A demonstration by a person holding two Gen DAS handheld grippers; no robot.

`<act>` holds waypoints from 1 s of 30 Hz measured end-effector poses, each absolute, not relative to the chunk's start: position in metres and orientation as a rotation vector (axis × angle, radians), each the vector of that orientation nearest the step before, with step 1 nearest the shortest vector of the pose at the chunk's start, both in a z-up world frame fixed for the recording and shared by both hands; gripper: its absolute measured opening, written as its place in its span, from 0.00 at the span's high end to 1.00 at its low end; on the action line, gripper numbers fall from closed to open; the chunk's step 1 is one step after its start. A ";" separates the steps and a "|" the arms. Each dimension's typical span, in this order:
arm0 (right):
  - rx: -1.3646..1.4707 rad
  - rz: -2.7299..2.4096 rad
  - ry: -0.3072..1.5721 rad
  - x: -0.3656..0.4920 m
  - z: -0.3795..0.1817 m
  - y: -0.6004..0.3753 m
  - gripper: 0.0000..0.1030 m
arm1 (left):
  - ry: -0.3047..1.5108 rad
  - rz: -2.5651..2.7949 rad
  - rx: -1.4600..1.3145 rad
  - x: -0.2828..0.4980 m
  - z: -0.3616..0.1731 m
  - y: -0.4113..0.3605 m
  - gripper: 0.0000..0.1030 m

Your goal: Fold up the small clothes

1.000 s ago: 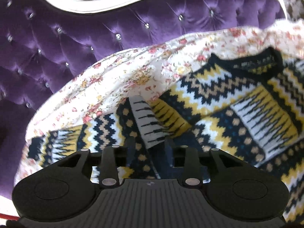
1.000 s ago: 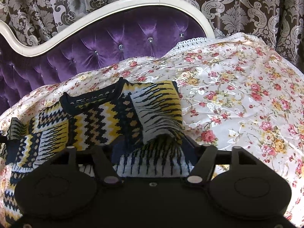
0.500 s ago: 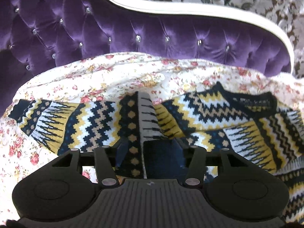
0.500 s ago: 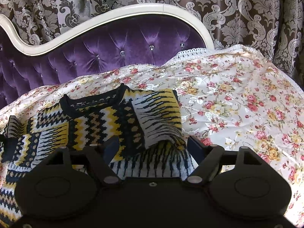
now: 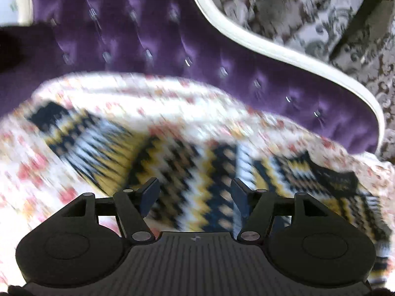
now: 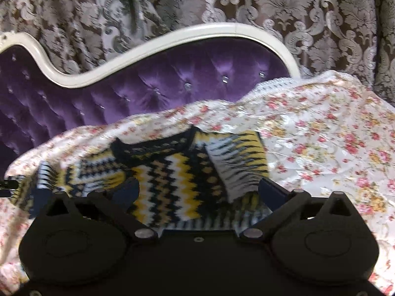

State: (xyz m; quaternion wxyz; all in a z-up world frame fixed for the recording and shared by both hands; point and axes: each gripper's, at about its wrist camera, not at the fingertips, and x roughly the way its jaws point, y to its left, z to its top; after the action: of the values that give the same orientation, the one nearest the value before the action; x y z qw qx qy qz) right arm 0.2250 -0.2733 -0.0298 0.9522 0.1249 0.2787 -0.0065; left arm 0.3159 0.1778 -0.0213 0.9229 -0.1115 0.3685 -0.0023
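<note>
While both sets of jaws stand spread with nothing between them, the left gripper (image 5: 195, 192) hangs over the outstretched sleeve of the patterned sweater (image 5: 197, 172), and the right gripper (image 6: 198, 192) hangs over its body. The sweater (image 6: 172, 172), knitted in yellow, navy and white zigzags, lies flat on the floral bedspread (image 6: 333, 148), its right sleeve folded across the chest and its dark neckline toward the headboard. Heavy blur smears the left wrist view, so the knit's pattern and the sleeve cuff are hard to make out there. Each gripper's black housing cuts off the sweater's lower part. Behind stands a purple tufted headboard (image 6: 172, 83) with a cream frame, then grey damask curtains (image 6: 296, 12).
</note>
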 end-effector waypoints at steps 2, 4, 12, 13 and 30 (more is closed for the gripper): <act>0.271 0.022 0.540 0.222 -0.028 -0.268 0.00 | 0.739 0.051 -0.180 0.317 -0.020 0.190 0.40; 0.297 0.069 0.525 0.220 -0.027 -0.263 0.00 | 0.748 0.088 -0.164 0.322 -0.021 0.206 0.40; 0.389 0.200 0.539 0.217 -0.027 -0.242 0.00 | 0.766 0.200 -0.280 0.339 -0.036 0.276 0.40; 0.387 0.206 0.543 0.217 -0.028 -0.239 0.00 | 0.767 0.207 -0.292 0.341 -0.039 0.282 0.40; 0.374 0.247 0.608 0.222 -0.050 -0.211 0.00 | 0.746 0.271 -0.333 0.375 -0.077 0.318 0.93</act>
State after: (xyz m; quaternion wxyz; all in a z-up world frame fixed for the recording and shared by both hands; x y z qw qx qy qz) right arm 0.2218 -0.2109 -0.0499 0.9295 0.1828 0.2967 0.1208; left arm 0.3749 0.3180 -0.0770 0.9087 -0.1614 0.3617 0.1316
